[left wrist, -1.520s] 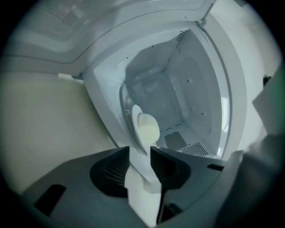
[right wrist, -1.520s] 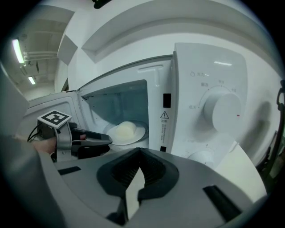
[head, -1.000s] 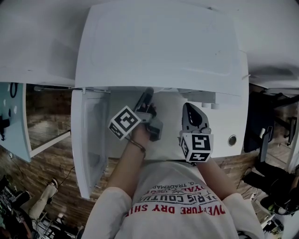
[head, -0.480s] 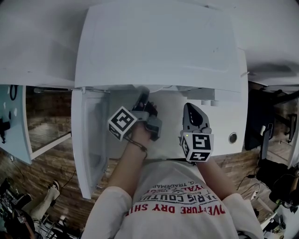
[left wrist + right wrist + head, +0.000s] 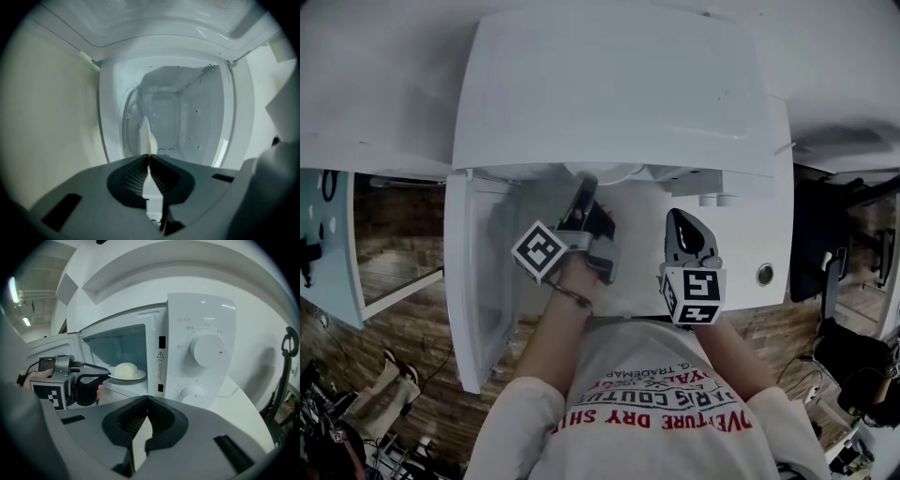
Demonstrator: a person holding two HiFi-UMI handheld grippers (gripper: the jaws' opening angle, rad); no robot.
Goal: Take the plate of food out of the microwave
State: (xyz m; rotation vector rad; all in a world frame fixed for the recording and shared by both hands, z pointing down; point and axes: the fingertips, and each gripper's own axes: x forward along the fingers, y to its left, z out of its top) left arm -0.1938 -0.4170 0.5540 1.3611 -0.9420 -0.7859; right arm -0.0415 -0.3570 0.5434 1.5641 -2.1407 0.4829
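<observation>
White countertop (image 5: 745,248) against a white wall, with a boxy white microwave oven (image 5: 609,84) on it and its hinged white door (image 5: 478,281) swung open to the left. The left gripper (image 5: 584,185) reaches into the cavity. Its jaws are closing and are almost together, with the rim of the round white plate (image 5: 146,138) pinched edge-on between the pads. In the right gripper view the plate (image 5: 136,376) sits at the cavity mouth, carrying a pale round bun (image 5: 125,369). The right gripper (image 5: 680,218) hangs in front of the oven's panel of white control dials (image 5: 206,348), well apart from the plate. Its jaws are together and empty.
</observation>
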